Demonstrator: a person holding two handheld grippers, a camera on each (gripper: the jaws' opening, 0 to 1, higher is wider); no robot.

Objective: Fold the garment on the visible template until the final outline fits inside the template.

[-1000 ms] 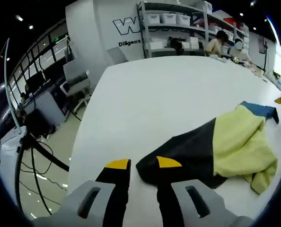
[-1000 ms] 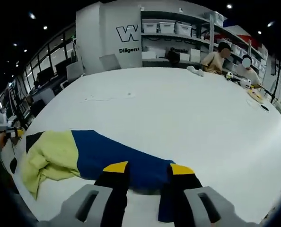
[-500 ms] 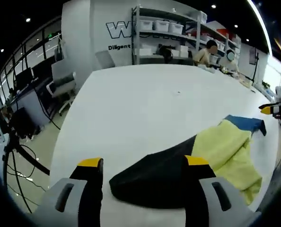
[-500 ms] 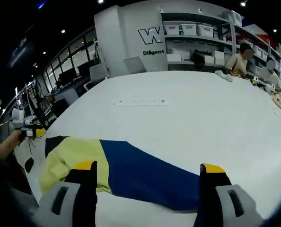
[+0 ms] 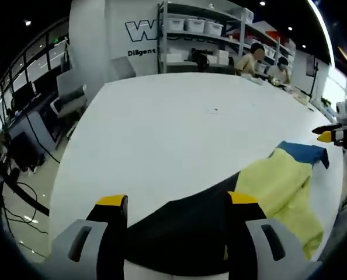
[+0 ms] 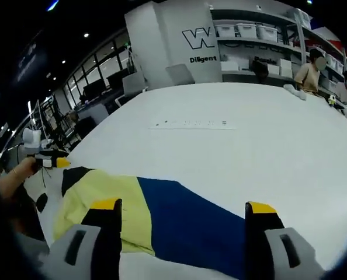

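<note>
I have the left gripper (image 5: 176, 201) spread wide over the black end of the garment (image 5: 261, 186), which runs off toward two o'clock on the white table (image 5: 162, 128), and the right gripper (image 6: 183, 207) equally spread over the blue end at six o'clock. I judge this the reach before a fold: next, close each on its edge.

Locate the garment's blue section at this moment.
In the right gripper view the blue section lies on the white table between that gripper's open jaws, beside the yellow section.
</note>
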